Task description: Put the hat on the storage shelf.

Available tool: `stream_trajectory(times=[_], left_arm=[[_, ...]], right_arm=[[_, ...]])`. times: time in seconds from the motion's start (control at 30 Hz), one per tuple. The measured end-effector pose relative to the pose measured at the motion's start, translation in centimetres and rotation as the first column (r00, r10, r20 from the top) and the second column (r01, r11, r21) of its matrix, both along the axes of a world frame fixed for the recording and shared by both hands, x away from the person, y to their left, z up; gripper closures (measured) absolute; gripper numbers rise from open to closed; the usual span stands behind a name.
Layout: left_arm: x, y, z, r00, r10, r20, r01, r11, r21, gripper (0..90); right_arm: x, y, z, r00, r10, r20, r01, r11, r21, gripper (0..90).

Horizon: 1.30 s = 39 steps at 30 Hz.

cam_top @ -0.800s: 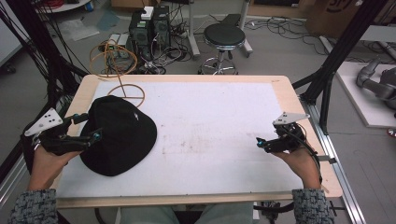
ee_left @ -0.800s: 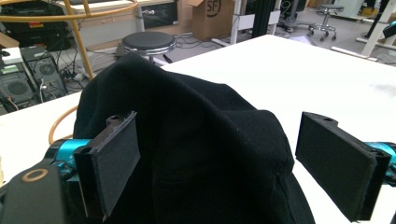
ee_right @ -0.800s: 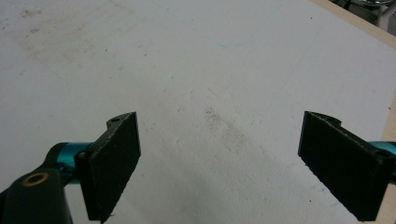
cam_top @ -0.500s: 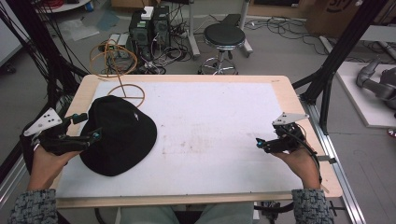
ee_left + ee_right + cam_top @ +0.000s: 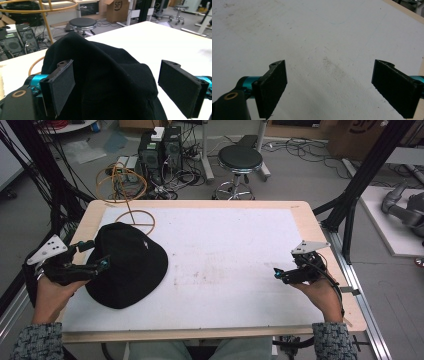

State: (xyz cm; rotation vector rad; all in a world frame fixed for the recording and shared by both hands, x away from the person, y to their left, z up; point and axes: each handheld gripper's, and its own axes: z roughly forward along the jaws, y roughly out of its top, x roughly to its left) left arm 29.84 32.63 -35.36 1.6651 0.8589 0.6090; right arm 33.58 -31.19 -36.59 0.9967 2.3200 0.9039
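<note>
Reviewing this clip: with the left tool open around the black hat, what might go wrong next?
1. The left tool straddles a soft raised fold of the hat; closing may pinch only loose cloth, so the hat could sag or slip when lifted.
2. The hat lies on the orange wire ring at the table's far left; dragging may snag it.
3. The right tool sits open, far away, unable to steady anything.

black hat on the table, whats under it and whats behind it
The black hat lies on the white table; whatever it covers is hidden. Behind it an orange wire ring rests on the table, its near arc passing under the hat's far edge.
</note>
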Motion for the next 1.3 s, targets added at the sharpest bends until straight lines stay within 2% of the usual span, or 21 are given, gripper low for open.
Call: stream_trajectory(times=[0.13, 0.17, 0.23, 0.33, 0.43, 0.6, 0.77, 0.93, 0.97, 1.3], left_arm=[[0.0, -0.4, 0.3, 0.9995, 0.033, -0.002, -0.033, 0.9994, -0.014, 14.9], [0.0, -0.6, 0.4, 0.9975, 0.070, 0.000, -0.070, 0.9973, -0.023, 15.2], [0.0, -0.7, 0.5, 0.9971, 0.076, 0.000, -0.076, 0.9966, -0.030, 15.5], [0.1, -1.1, 0.4, 0.9930, 0.118, 0.003, -0.118, 0.9922, -0.041, 15.8], [0.2, -1.5, 0.2, 0.9862, 0.166, 0.004, -0.165, 0.9849, -0.051, 16.8], [0.5, -2.2, 0.1, 0.9682, 0.250, 0.006, -0.249, 0.9669, -0.055, 18.7], [1.0, -2.6, -0.1, 0.9537, 0.301, -0.004, -0.300, 0.9511, -0.073, 19.4], [1.3, -3.0, -0.3, 0.9426, 0.334, -0.005, -0.333, 0.9396, -0.078, 22.8], [1.3, -3.2, -0.5, 0.9359, 0.352, -0.007, -0.352, 0.9334, -0.070, 24.2], [1.7, -2.9, -0.9, 0.9262, 0.375, -0.037, -0.377, 0.9232, -0.075, 33.8]], right_arm=[[0.0, 0.0, -0.1, 1.0000, -0.001, -0.005, 0.001, 1.000, -0.002, 12.8], [0.0, 0.0, -0.1, 1.0000, 0.001, -0.003, -0.001, 1.000, -0.005, 12.8], [0.1, 0.0, -0.2, 1.0000, -0.001, -0.006, 0.001, 1.000, -0.003, 12.8], [0.0, 0.0, -0.2, 1.0000, -0.003, -0.008, 0.003, 1.000, -0.007, 12.8], [-0.1, 0.1, -0.2, 1.0000, 0.000, -0.008, 0.000, 1.000, -0.007, 12.8], [-0.4, -0.1, -0.3, 0.9999, -0.004, -0.012, 0.004, 1.000, -0.011, 12.8], [-0.6, 0.0, -0.5, 0.9999, -0.005, -0.010, 0.005, 1.000, -0.017, 12.8], [-0.8, 0.1, -0.6, 0.9999, -0.001, -0.012, 0.001, 1.000, -0.022, 12.8], [-0.9, 0.0, -0.6, 0.9999, -0.006, -0.015, 0.006, 1.000, -0.020, 12.8], [-1.1, -0.1, -0.7, 0.9998, -0.009, -0.016, 0.008, 1.000, -0.021, 12.8]])
